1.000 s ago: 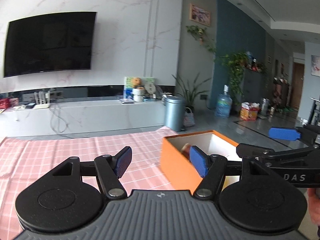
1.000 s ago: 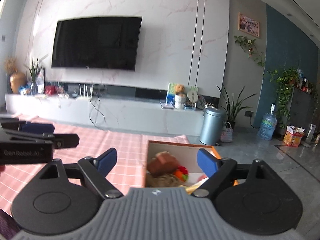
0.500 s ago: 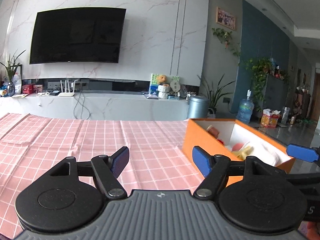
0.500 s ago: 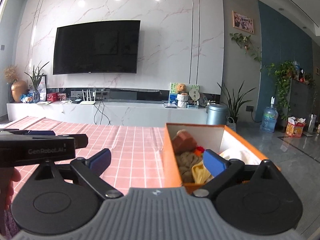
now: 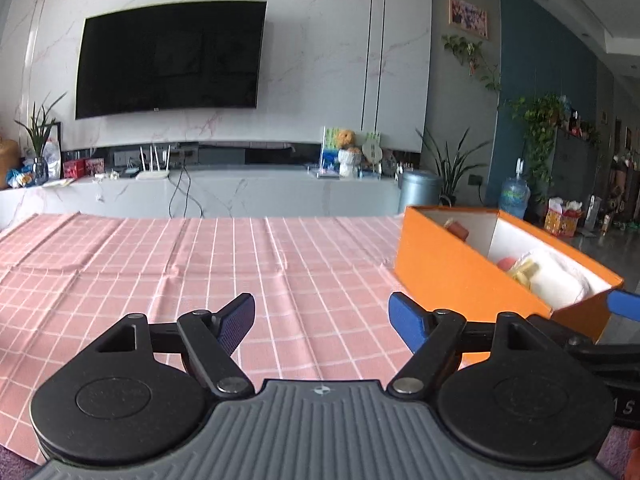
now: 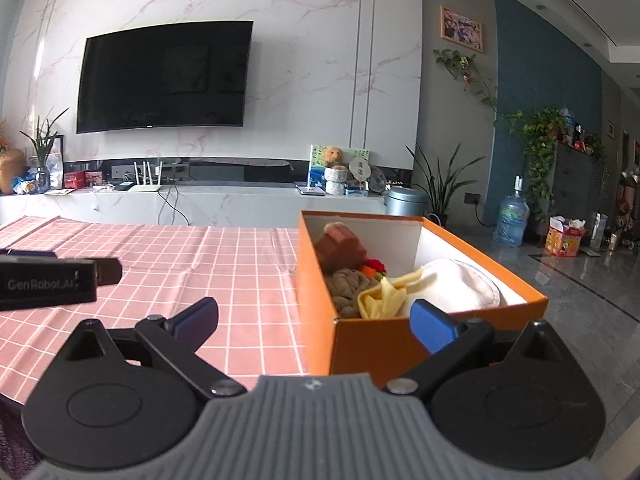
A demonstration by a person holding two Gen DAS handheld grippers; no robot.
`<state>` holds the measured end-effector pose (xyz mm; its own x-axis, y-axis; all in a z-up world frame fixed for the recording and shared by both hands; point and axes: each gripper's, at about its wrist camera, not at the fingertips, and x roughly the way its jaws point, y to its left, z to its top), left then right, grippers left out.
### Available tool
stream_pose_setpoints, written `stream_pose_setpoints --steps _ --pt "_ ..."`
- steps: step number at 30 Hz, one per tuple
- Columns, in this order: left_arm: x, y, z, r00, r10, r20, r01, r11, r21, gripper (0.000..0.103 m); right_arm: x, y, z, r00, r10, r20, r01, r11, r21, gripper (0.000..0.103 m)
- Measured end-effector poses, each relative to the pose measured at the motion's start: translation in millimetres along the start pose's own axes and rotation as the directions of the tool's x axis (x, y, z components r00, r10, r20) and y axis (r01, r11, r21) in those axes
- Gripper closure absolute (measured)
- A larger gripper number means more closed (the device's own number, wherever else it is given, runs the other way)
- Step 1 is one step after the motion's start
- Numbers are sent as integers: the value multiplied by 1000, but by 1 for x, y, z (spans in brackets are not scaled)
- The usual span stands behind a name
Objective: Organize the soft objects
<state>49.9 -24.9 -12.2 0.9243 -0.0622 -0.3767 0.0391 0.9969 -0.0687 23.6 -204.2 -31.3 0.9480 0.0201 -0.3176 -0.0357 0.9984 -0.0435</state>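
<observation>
- As far as I can tell, the soft stuff already sits in the orange box (image 6: pixel 400 336): a brown plush (image 6: pixel 340 246), a knitted tan bundle (image 6: pixel 348 288), a yellow cloth (image 6: pixel 382 300) and a white cushion (image 6: pixel 456 284).
- The pink checked tablecloth (image 5: pixel 200 264) on the tabletop shows nothing loose, so this looks like the tidied state; I can't see anything left to grab.
- Left gripper (image 5: pixel 322 314): fingers spread wide, holding nothing, level over the cloth.
- Right gripper (image 6: pixel 316 320): also wide open and empty, low at the box's near corner.
</observation>
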Motion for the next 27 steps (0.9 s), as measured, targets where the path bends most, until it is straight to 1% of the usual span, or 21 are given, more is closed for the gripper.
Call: stream_pose_setpoints --steps 4,7,27 --pt "3 0 -4 999 3 -41 -3 1000 11 13 2 -1 0 1000 2 -7 -2 1000 1 3" --pt "2 -2 -5 998 10 -58 -10 1000 16 14 2 1 -1 1000 9 -5 -9 1000 -9 3" --pt "-3 -6 -2 998 10 -58 -7 999 46 14 -1 3 -3 999 30 -13 -30 1000 -9 3"
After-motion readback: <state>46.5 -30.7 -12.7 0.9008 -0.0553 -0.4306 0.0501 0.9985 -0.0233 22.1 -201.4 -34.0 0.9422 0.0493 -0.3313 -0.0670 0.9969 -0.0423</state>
